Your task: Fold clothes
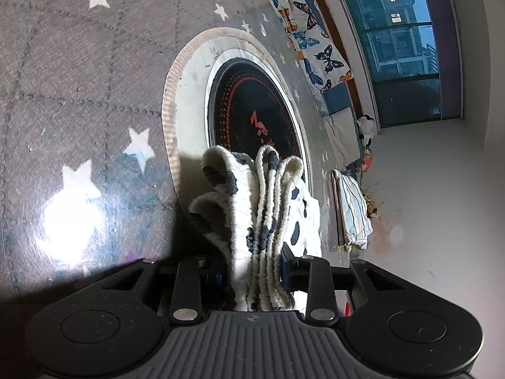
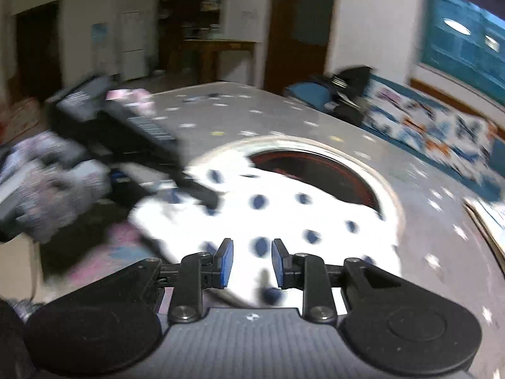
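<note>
A white fleece garment with dark blue spots (image 1: 268,208) is bunched in several folds between the pads of my left gripper (image 1: 252,276), which is shut on it. In the right wrist view the same spotted garment (image 2: 284,214) lies spread over the grey star-patterned table (image 2: 426,252), partly covering the round black hotplate (image 2: 315,170). My right gripper (image 2: 252,262) hovers open just above the near part of the cloth, with nothing between its blue pads (image 2: 225,262). The other gripper (image 2: 135,135), held by a gloved hand (image 2: 53,183), reaches in from the left onto the cloth's edge.
The hotplate (image 1: 252,113) sits in a pale round rim (image 1: 189,72) in the table. A folded striped cloth (image 1: 353,208) lies at the table's far side. A butterfly-print cushion (image 1: 303,25) lines the bench under the window. The right wrist view is motion-blurred.
</note>
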Motion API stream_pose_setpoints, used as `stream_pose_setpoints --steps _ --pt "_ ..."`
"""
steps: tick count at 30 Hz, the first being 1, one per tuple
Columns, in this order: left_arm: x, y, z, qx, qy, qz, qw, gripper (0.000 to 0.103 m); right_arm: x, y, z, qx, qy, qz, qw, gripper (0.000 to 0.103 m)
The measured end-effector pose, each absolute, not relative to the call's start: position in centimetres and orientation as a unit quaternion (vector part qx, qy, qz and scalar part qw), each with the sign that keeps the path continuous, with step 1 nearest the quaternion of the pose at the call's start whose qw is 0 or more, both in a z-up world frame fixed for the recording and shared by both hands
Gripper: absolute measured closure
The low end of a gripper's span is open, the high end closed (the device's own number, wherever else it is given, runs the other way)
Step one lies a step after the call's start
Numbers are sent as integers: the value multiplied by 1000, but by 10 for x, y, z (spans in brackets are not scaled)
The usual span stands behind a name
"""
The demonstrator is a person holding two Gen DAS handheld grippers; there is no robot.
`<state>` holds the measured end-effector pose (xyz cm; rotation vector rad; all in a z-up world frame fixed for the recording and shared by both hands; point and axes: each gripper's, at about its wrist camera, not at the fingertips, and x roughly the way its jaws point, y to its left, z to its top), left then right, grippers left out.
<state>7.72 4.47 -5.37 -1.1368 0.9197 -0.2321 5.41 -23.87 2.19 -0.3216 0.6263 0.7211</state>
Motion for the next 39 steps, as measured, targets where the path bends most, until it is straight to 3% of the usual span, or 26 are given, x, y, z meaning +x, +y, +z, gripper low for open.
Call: stream_pose_setpoints --steps 13,18,22,24,26,39 --pt "80 45 -50 -509 423 -103 743 69 169 -306 -13 -13 377 210 902 74" --pt "84 46 -48 -499 424 -102 749 68 176 -313 -26 5 387 203 900 67" --pt "88 44 -45 -482 426 -102 759 69 171 -311 -25 12 388 216 896 73" --pt "89 42 -42 -472 427 -102 765 69 167 -307 -24 9 389 217 895 90" --pt "91 40 -39 -458 429 -99 772 70 162 -309 -21 17 382 216 898 96" --pt "129 -11 -4 -375 440 -138 804 71 141 -350 16 20 334 171 927 98"
